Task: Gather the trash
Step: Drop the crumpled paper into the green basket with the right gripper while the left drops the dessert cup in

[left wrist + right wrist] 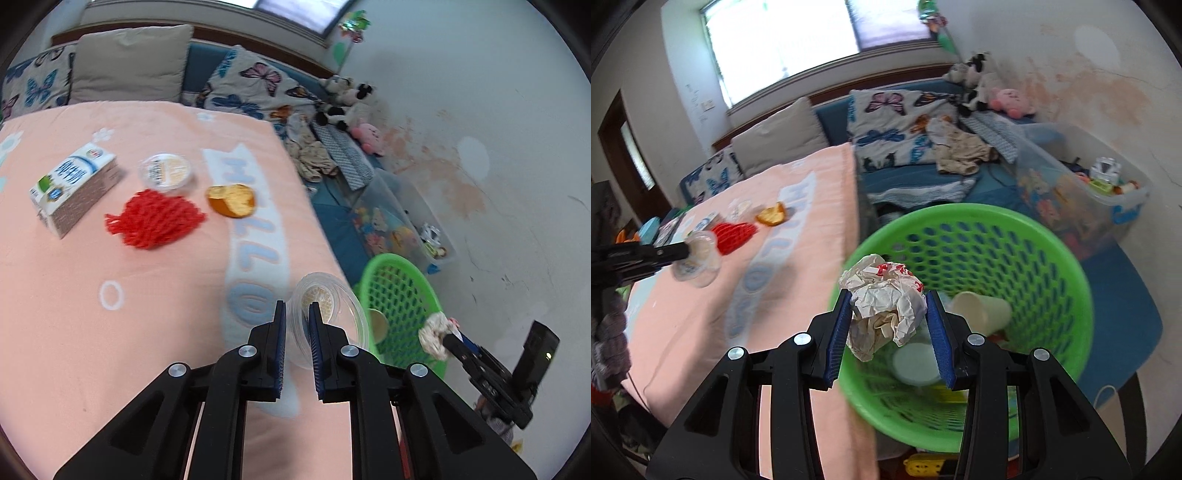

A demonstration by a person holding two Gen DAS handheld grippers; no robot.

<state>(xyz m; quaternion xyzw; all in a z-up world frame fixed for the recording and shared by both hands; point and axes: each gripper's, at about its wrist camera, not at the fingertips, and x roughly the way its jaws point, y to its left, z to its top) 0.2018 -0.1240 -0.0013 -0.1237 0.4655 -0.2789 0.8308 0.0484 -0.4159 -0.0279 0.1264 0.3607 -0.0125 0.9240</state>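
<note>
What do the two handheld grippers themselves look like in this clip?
Both match: the left gripper and right gripper are matte black plastic with angular linkage arms, triangular cut-outs and round silver pivot screws. Their fingers carry ribbed blue pads. The left wrist view shows a black camera block with a small lit indicator mounted on the right gripper.

The peach blanket (147, 314) carries a pale band (255, 229) running from twelve down to six o'clock, with blue letters reading "HELLO@". The milk carton (74, 188), at ten o'clock, bears blue print too blurred to read.
</note>
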